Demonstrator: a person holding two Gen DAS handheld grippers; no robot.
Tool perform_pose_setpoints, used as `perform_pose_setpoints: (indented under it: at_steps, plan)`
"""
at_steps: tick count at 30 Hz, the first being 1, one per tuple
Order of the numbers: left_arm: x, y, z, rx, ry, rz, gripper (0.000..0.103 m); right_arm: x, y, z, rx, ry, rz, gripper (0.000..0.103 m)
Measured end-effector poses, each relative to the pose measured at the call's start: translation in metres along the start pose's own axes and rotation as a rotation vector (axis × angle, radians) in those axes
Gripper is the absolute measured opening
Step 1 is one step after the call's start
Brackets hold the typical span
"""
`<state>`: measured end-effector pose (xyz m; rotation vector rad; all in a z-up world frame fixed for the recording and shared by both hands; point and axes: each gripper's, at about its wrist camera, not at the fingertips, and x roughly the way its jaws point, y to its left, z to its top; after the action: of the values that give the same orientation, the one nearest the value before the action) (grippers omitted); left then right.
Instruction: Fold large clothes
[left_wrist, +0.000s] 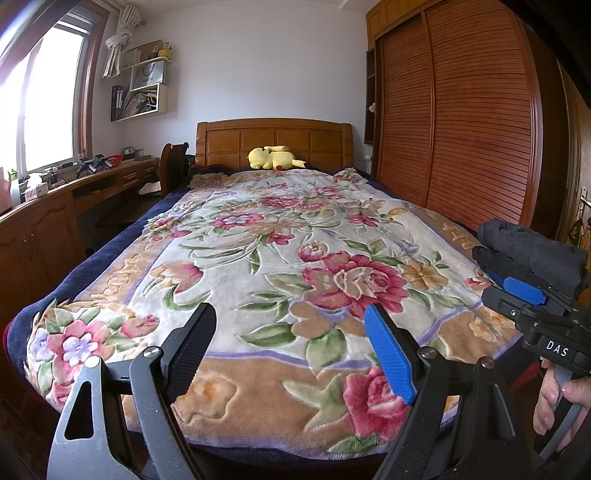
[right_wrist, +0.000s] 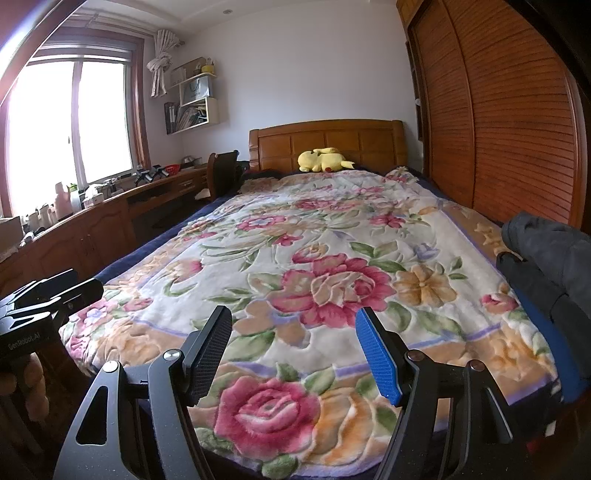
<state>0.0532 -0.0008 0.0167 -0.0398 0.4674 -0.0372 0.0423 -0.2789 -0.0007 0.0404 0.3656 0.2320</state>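
Note:
A folded pile of dark grey clothes (left_wrist: 532, 251) lies at the right edge of the bed, on a floral blanket (left_wrist: 295, 236). In the right wrist view the dark clothes (right_wrist: 546, 258) lie to the right of my right gripper (right_wrist: 295, 354). That gripper hovers over the foot of the bed, open, with only blanket (right_wrist: 332, 258) between its fingers. My left gripper (left_wrist: 291, 350) is also open over the foot of the bed and holds nothing. Each gripper shows in the other's view: the right gripper (left_wrist: 517, 295) just in front of the pile, the left gripper (right_wrist: 74, 291) at the far left.
A yellow plush toy (left_wrist: 275, 158) lies by the wooden headboard (left_wrist: 273, 140). A slatted wooden wardrobe (left_wrist: 461, 122) runs along the right side of the bed. A long wooden desk (left_wrist: 55, 206) with clutter and a chair (left_wrist: 173, 166) stand on the left under the window. A hand (left_wrist: 554, 398) grips the right handle.

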Motion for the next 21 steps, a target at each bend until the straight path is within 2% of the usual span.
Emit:
perform_pose_setpoints:
  at_steps: [21]
  plan:
    - [0.0001,-0.0001,-0.0007,0.0,-0.001,-0.001,0.083,0.0008,0.0028,-0.0001,0.007,0.003,0.003,0.071]
